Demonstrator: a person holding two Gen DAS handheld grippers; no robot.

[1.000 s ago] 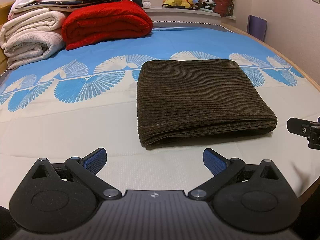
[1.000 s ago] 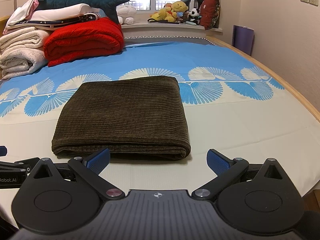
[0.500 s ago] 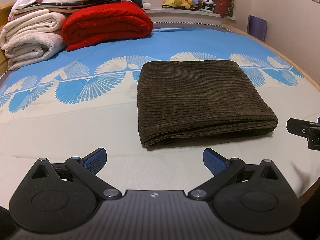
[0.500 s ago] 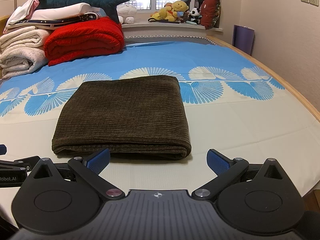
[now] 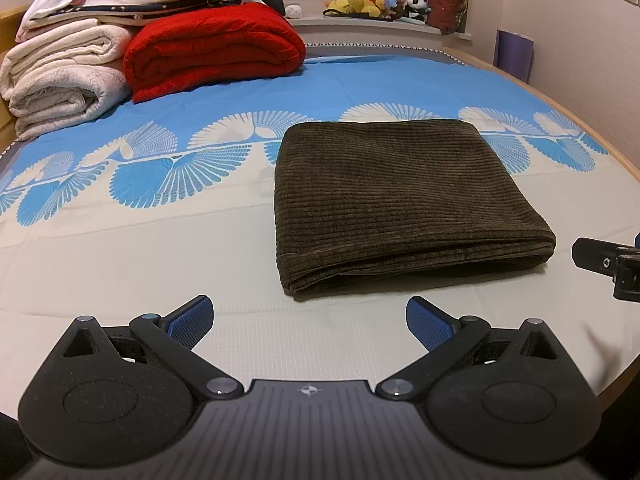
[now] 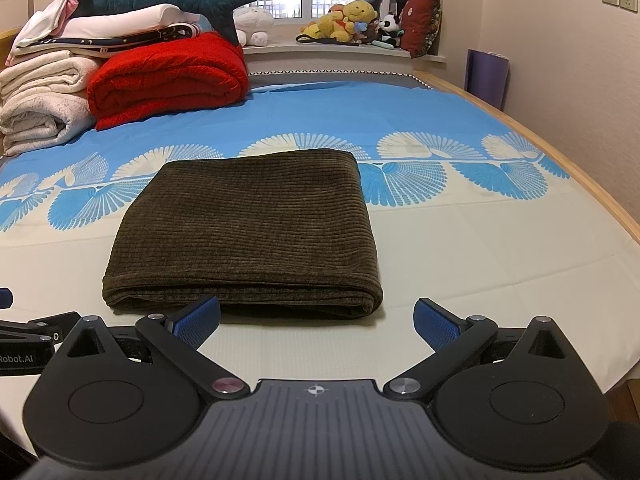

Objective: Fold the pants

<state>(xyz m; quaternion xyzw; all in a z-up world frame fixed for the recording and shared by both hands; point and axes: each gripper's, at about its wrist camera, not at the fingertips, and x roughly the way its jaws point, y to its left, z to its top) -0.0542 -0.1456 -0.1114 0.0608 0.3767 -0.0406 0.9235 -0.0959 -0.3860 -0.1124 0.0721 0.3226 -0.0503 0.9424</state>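
Note:
The dark brown corduroy pants (image 5: 400, 196) lie folded into a neat rectangle on the bed, its layered edge facing me. In the right wrist view the same pants (image 6: 248, 232) sit just ahead, slightly left of centre. My left gripper (image 5: 310, 320) is open, hovering near the bed's front edge, short of the pants and holding nothing. My right gripper (image 6: 316, 322) is open too, its left pad close to the pants' near edge without touching. Part of the right gripper (image 5: 608, 264) shows at the left view's right edge.
The bed (image 5: 120, 280) has a blue and cream fan-patterned sheet. Folded white blankets (image 5: 60, 80) and a red quilt (image 5: 212, 48) are stacked at the back left. Plush toys (image 6: 352, 20) line the windowsill. A wooden bed rim (image 6: 580, 176) runs along the right.

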